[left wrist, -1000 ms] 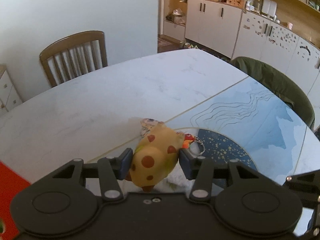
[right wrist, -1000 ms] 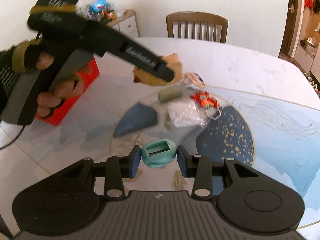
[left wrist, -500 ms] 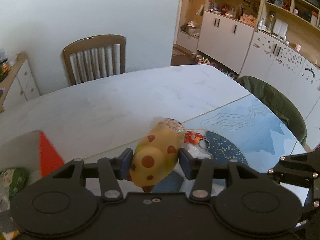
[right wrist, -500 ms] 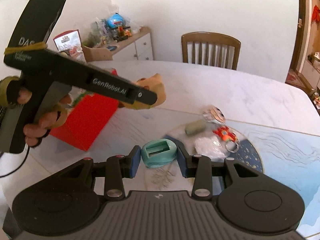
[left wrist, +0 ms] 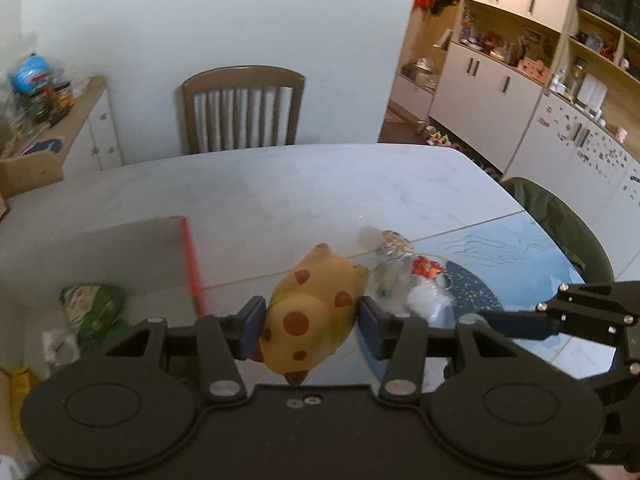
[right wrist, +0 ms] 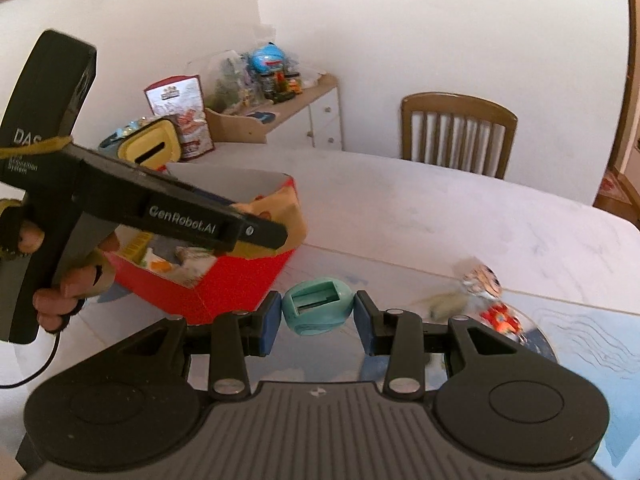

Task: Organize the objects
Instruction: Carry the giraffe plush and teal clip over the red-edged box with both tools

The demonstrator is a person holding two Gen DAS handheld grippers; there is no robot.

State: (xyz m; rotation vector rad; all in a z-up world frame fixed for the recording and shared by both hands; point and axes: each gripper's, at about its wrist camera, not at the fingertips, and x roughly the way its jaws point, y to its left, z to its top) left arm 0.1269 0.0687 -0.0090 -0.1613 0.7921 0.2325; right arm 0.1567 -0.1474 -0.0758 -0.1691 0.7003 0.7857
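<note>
My left gripper [left wrist: 312, 320] is shut on a yellow toy with brown spots [left wrist: 316, 304] and holds it in the air beside the red box's edge [left wrist: 192, 264]. In the right wrist view that toy [right wrist: 294, 216] shows partly behind the left gripper, above the open red box [right wrist: 208, 284]. My right gripper [right wrist: 316, 316] is shut on a small teal object with a slot [right wrist: 318, 310], just right of the box. On the blue mat [left wrist: 520, 256] lie a red keychain [left wrist: 426, 268], a white bag [left wrist: 424, 300] and a round patterned item [left wrist: 394, 242].
The box holds packets, among them a green one [left wrist: 92, 308]. A wooden chair [left wrist: 240, 108] stands at the table's far side, a green-draped chair [left wrist: 560, 220] at the right. A cluttered sideboard [right wrist: 272, 116] stands against the wall. A hand [right wrist: 60, 292] grips the left tool.
Both grippers have swung left, away from the mat toward the red box. The spotted toy now hangs over the box. Both grips are unchanged.
</note>
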